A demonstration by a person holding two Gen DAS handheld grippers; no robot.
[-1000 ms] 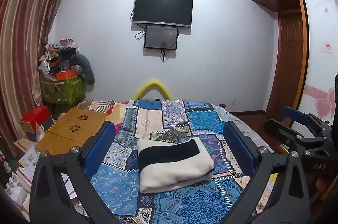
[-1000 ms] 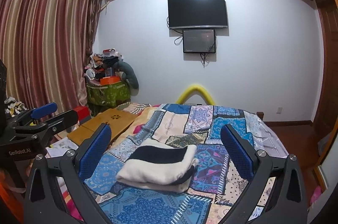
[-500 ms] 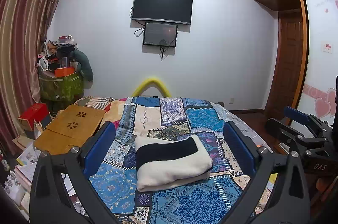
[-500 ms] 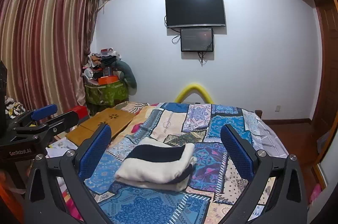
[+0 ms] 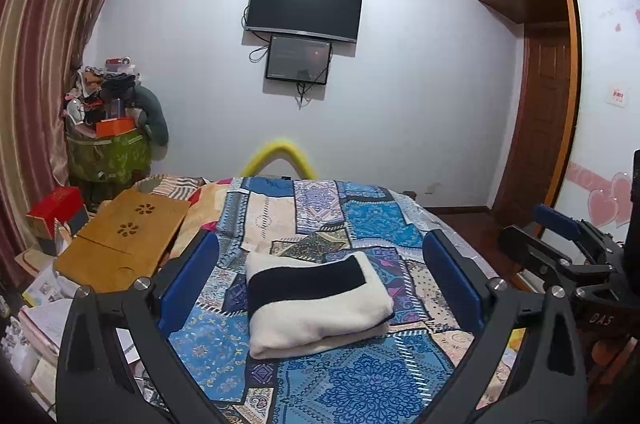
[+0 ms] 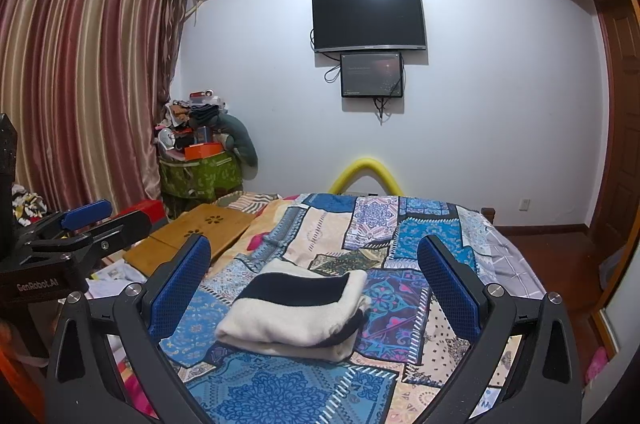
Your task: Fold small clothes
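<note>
A folded cream garment with a black band (image 5: 316, 304) (image 6: 296, 312) lies as a neat stack on the patchwork bedspread (image 5: 360, 384) (image 6: 280, 392). My left gripper (image 5: 320, 240) hovers over the bed, open, its blue pads wide on either side of the stack with nothing between them. My right gripper (image 6: 314, 244) is likewise open and holds nothing, with the garment lying below it and a little ahead. Each gripper shows at the edge of the other's view: the right gripper (image 5: 536, 228) at the far right, the left gripper (image 6: 84, 224) at the far left.
A wooden lap desk (image 5: 120, 240) (image 6: 200, 232) rests at the bed's left side beside a red box (image 5: 56, 208). A cluttered green bin (image 6: 200, 176) stands in the corner by the curtains. A yellow foam arch (image 5: 280, 156) rises behind the bed, a wardrobe (image 5: 600, 144) to the right.
Both views drift only slightly. The folded garment stays where it lay, and both grippers remain open.
</note>
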